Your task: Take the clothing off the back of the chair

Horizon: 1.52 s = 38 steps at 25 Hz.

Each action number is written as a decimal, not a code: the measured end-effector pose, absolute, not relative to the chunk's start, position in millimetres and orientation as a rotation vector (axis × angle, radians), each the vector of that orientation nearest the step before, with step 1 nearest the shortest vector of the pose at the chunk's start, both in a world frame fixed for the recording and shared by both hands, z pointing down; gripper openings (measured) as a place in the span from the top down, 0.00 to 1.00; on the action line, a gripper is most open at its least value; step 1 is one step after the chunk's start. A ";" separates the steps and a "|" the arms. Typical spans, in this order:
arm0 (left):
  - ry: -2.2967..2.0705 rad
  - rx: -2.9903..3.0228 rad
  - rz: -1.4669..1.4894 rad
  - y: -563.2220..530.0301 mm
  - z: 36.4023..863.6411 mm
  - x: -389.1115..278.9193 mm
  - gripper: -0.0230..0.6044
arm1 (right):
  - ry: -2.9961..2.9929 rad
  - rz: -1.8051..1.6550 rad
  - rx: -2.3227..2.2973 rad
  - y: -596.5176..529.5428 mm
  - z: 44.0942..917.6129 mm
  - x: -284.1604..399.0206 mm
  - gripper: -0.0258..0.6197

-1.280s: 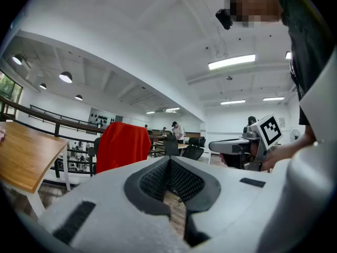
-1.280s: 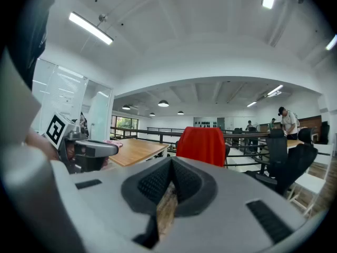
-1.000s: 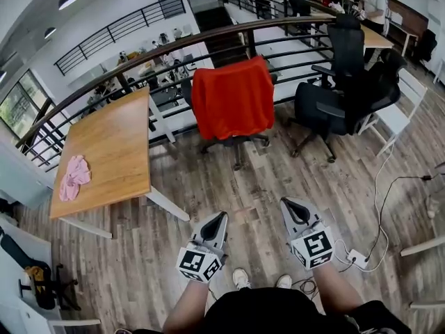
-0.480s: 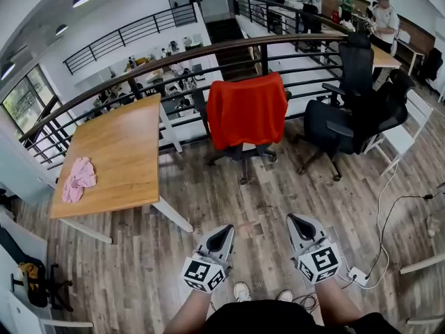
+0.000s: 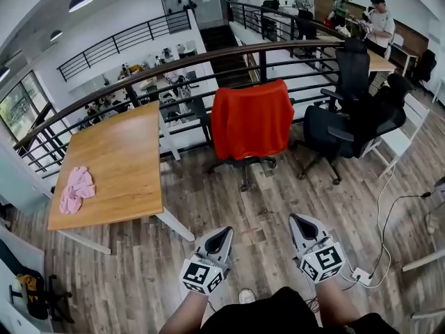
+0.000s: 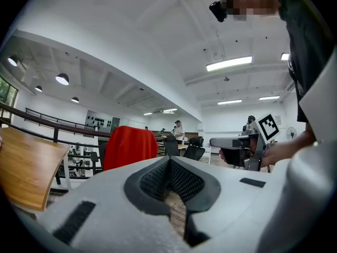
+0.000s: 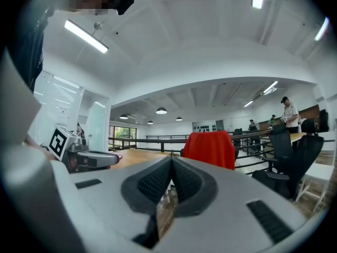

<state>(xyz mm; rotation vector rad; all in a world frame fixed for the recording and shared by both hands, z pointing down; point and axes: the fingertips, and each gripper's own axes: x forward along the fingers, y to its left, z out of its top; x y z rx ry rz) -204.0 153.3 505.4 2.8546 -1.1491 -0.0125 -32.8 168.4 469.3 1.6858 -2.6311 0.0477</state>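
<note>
A red garment hangs over the back of a black office chair in front of the railing, a few steps ahead of me; it also shows as red cloth in the left gripper view and red cloth in the right gripper view. My left gripper and right gripper are held level side by side above the wooden floor, both pointing toward the chair. Both are shut with nothing between the jaws, well short of the garment.
A wooden table with a pink cloth stands at the left. Black office chairs crowd the right, with a white chair beyond. A cable and power strip lie on the floor at right. A curved railing runs behind the chair; people sit at a far desk.
Both grippers have travelled forward together with me, still shut. The chair with the red garment now sits a little nearer and more central in the head view.
</note>
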 end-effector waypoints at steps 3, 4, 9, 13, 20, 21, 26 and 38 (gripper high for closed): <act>-1.142 2.858 -0.016 146.0 505.6 -205.7 0.94 | -2.642 0.066 1.661 161.7 469.9 -40.1 0.95; -1.144 2.860 -0.015 142.6 505.3 -205.7 0.94 | -2.647 0.067 1.655 158.9 469.8 -41.8 0.95; -1.163 2.852 -0.016 119.5 505.0 -201.3 0.94 | -2.655 0.066 1.642 139.3 472.1 -39.6 0.95; -1.185 2.846 -0.015 93.7 503.6 -188.3 0.94 | -2.663 0.045 1.630 113.1 469.8 -23.6 0.95; -1.218 2.889 0.000 34.9 490.5 -152.4 0.94 | -2.665 0.024 1.590 57.9 471.0 14.5 0.95; -1.226 2.887 0.000 26.6 490.0 -148.4 0.94 | -2.671 0.022 1.584 49.5 470.8 18.4 0.95; -1.257 2.852 0.018 -6.7 493.9 -125.0 0.94 | -2.698 0.028 1.551 12.9 470.0 42.6 0.95; -1.372 2.775 0.064 -56.8 503.3 -83.3 0.94 | -2.735 0.088 1.462 -41.0 486.4 99.4 0.95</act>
